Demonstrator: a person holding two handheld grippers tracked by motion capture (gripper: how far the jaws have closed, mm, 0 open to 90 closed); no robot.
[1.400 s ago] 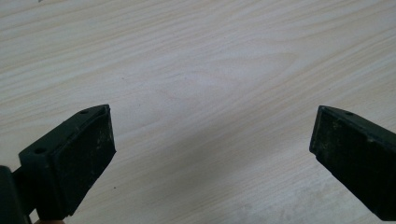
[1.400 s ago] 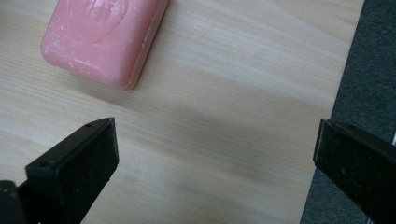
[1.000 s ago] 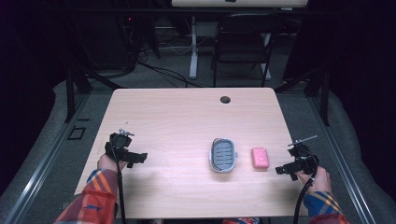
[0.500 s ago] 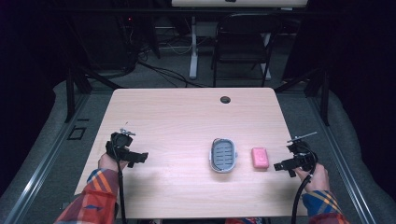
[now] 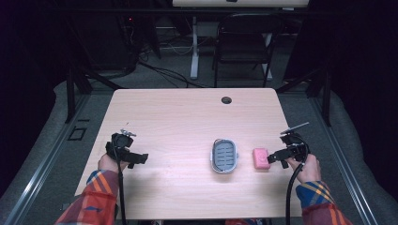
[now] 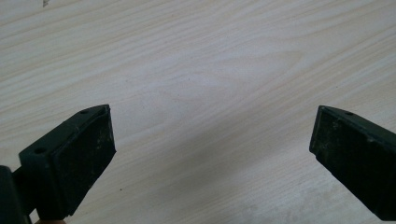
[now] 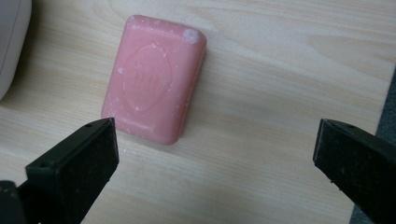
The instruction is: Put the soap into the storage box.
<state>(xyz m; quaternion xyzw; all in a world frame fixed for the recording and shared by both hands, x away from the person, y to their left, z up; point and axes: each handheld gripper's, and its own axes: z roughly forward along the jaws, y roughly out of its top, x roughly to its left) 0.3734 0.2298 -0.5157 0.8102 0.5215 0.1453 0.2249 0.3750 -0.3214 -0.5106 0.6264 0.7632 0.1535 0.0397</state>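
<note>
Nudged my right gripper (image 5: 274, 156) up to the pink soap (image 5: 261, 158), jaws spread wide and nothing grabbed yet, soap lying just right of the soap dish (image 5: 224, 155) on the bench (image 5: 187, 117), left gripper (image 5: 136, 158) open too.

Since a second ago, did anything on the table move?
The right gripper slid left, toward the pink soap, jaws open, not touching it yet. Nothing was grabbed or let go. The left gripper, also open, the soap and the soap dish stayed put.
</note>
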